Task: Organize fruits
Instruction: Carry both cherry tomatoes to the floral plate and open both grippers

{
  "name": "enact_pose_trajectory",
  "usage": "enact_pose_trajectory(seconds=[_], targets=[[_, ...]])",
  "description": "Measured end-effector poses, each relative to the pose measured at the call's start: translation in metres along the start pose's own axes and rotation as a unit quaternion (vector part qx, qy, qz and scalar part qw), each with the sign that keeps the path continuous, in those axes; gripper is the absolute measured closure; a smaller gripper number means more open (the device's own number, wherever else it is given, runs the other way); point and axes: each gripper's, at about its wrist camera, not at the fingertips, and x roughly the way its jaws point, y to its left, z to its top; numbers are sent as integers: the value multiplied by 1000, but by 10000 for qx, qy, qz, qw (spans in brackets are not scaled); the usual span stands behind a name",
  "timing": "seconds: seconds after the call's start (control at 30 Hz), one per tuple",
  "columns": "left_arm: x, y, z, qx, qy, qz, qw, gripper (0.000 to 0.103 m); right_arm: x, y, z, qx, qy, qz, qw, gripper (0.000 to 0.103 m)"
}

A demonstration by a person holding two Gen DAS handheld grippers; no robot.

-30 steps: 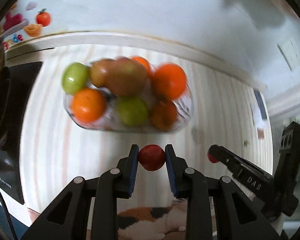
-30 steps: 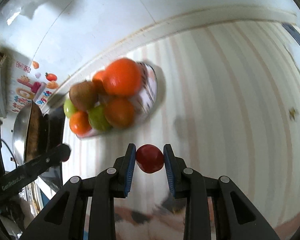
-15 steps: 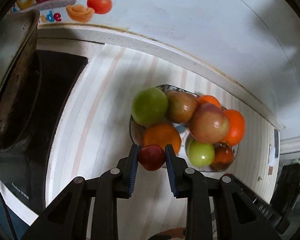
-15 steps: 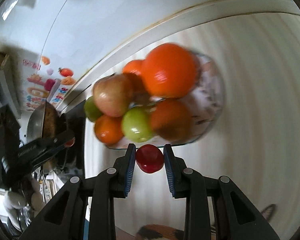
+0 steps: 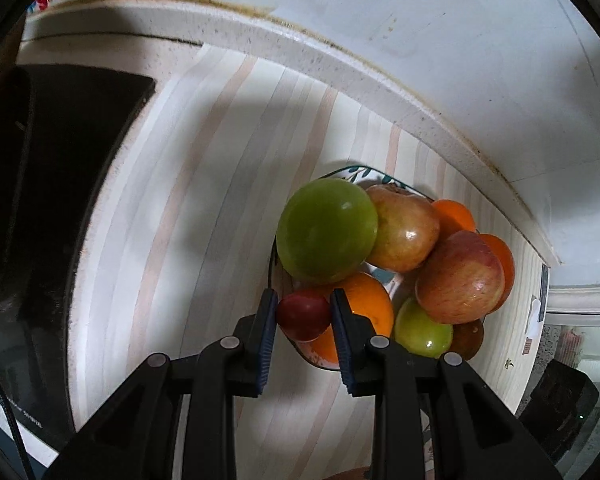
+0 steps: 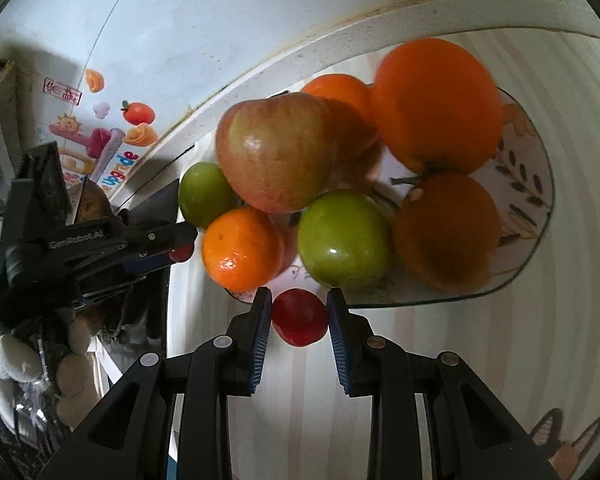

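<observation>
A patterned plate (image 6: pixel 540 200) on a striped counter is piled with apples and oranges: a large green apple (image 5: pixel 327 230), a red-yellow apple (image 6: pixel 276 162) and a big orange (image 6: pixel 436 104) among them. My left gripper (image 5: pixel 304 314) is shut on a small red fruit (image 5: pixel 303 315) and holds it at the plate's near left edge (image 5: pixel 274 276), beside an orange (image 5: pixel 370 304). My right gripper (image 6: pixel 299 316) is shut on another small red fruit (image 6: pixel 299 317), just in front of the plate's rim. The left gripper also shows in the right wrist view (image 6: pixel 182 250).
A black stovetop (image 5: pixel 60 160) lies to the left of the plate. A white backsplash ledge (image 5: pixel 340 64) runs behind it, with a wall bearing colourful stickers (image 6: pixel 112 136).
Both grippers have moved in closer to the plate, each still holding its red fruit. The left one has gone from in front of the plate to its left edge.
</observation>
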Motion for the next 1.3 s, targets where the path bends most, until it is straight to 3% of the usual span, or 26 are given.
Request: enact_pose_trajectory(seconds=[0.27, 0.57, 0.73, 0.97, 1.07, 1.17, 1.3], targets=[[3, -1, 0, 26, -69, -164, 9998, 78, -41, -22, -2, 96, -376, -321, 9987, 72], [2, -9, 1, 51, -131, -213, 9997, 78, -70, -61, 25, 593, -888, -605, 9924, 72], [3, -5, -1, -64, -77, -173, 9998, 76, -63, -84, 39, 787, -769, -715, 9914, 72], [5, 6, -3, -429, 48, -230, 9988, 70, -51, -100, 36, 1000, -579, -552, 9918, 71], [7, 11, -3, -606, 146, -170, 9979, 69, -50, -105, 37, 1094, -483, -493, 9916, 64], [7, 12, -5, -641, 123, -128, 9978, 67, -53, -107, 35, 1124, -488, -435, 9915, 50], [1, 10, -8, -551, 32, -52, 9985, 50, -59, -108, 34, 1132, -495, -386, 9916, 47]])
